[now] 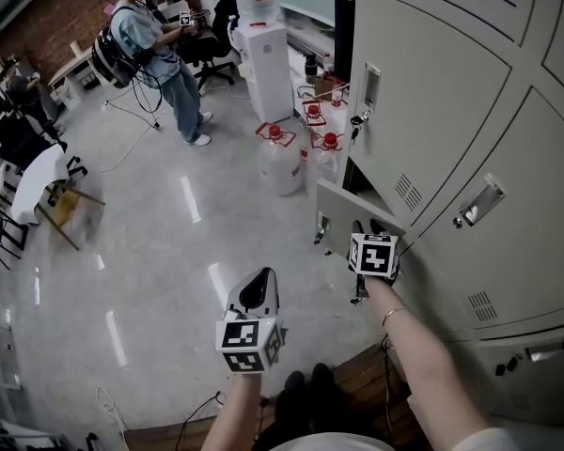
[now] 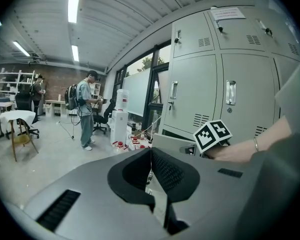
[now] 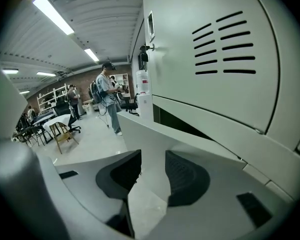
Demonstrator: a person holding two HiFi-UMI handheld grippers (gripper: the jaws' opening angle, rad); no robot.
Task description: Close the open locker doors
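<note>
The right gripper (image 3: 151,166) is pinching the edge of the open locker door (image 3: 140,134), with one jaw on each side. Only the right gripper view is showing this. In the head view its marker cube (image 1: 373,255) is covering those jaws, and the door is sticking out low from the lockers (image 1: 451,101). The left gripper (image 2: 151,159) is hanging over the floor (image 1: 169,252), well apart from the door, its jaws pressed together with nothing in them. The inside of the locker is showing only as a dark slit. A person (image 1: 155,54) is standing far off.
</note>
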